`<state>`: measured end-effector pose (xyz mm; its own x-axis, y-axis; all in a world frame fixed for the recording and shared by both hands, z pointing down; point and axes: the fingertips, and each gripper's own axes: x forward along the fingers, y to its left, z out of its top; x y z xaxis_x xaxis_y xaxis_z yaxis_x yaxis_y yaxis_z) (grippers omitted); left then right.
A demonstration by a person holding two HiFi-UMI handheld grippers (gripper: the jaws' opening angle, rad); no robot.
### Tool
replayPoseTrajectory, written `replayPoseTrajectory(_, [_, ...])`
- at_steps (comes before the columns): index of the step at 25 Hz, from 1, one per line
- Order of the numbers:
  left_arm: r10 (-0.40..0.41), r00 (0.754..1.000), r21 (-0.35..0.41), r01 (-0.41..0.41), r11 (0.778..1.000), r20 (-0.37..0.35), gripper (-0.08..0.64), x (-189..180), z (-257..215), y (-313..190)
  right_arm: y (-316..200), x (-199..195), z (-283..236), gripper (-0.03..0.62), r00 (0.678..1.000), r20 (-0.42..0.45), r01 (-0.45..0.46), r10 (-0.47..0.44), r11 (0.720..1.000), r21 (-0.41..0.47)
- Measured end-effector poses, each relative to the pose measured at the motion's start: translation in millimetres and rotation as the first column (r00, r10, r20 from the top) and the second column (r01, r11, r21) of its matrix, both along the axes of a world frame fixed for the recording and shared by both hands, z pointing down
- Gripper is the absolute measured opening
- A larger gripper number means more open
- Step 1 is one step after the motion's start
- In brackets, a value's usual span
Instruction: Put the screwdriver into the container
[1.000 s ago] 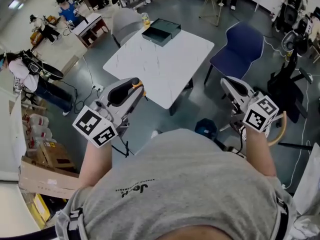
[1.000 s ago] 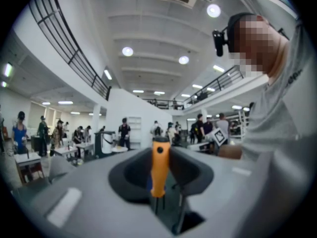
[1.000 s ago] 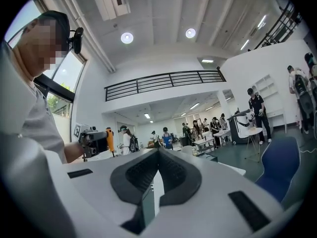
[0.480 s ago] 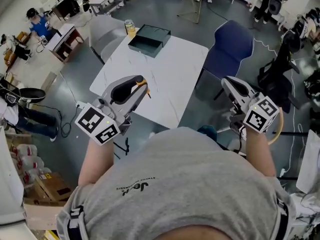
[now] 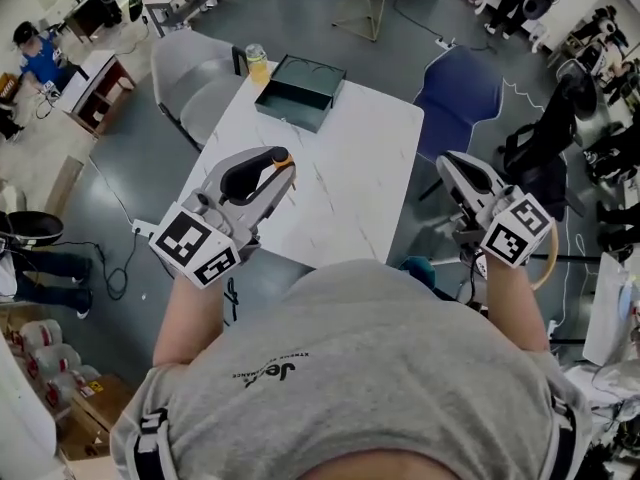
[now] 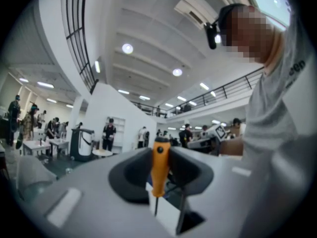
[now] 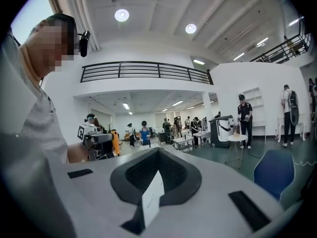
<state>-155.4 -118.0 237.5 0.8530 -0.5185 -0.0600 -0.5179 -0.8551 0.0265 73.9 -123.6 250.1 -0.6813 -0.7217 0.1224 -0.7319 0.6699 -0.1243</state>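
The screwdriver (image 6: 160, 165) is clamped in the left hand-held gripper (image 5: 272, 165), with its handle at the jaw tips and its shaft apparently lying back along them. The container (image 5: 305, 86) is seen ahead at the bench's (image 5: 340, 178) far edge, nearer this side. The right hand-held gripper (image 5: 458, 166) is closed and empty.

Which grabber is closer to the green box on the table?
Left. The left gripper, holding the screwdriver, is over the table's near edge, the container ahead of it. The right gripper is off past the table's right edge, farther away.
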Motion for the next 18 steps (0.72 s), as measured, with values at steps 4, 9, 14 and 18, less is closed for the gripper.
replayPoseTrajectory(4, [-0.015, 1.000, -0.019, 0.015, 1.000, -0.016, 0.112, -25, 10, -23, -25, -23, 3, 0.008, 1.000, -0.027, 0.014, -0.015, 1.000, -0.027])
replayPoseTrajectory(9, [-0.064, 0.998, -0.041, 0.063, 0.997, -0.014, 0.112, -41, 24, -42, -49, -41, 8, 0.008, 0.996, -0.052, 0.072, -0.074, 0.996, -0.044])
replayPoseTrajectory(14, [-0.134, 0.991, -0.055, 0.135, 0.989, 0.028, 0.112, -23, 36, -61, -73, -24, 20, 0.008, 0.992, -0.014, 0.128, -0.129, 0.990, -0.064])
replayPoseTrajectory(18, [-0.203, 0.974, -0.051, 0.209, 0.977, 0.102, 0.112, 12, 41, -77, -97, 4, 33, 0.008, 0.980, 0.043, 0.198, -0.195, 0.979, -0.054])
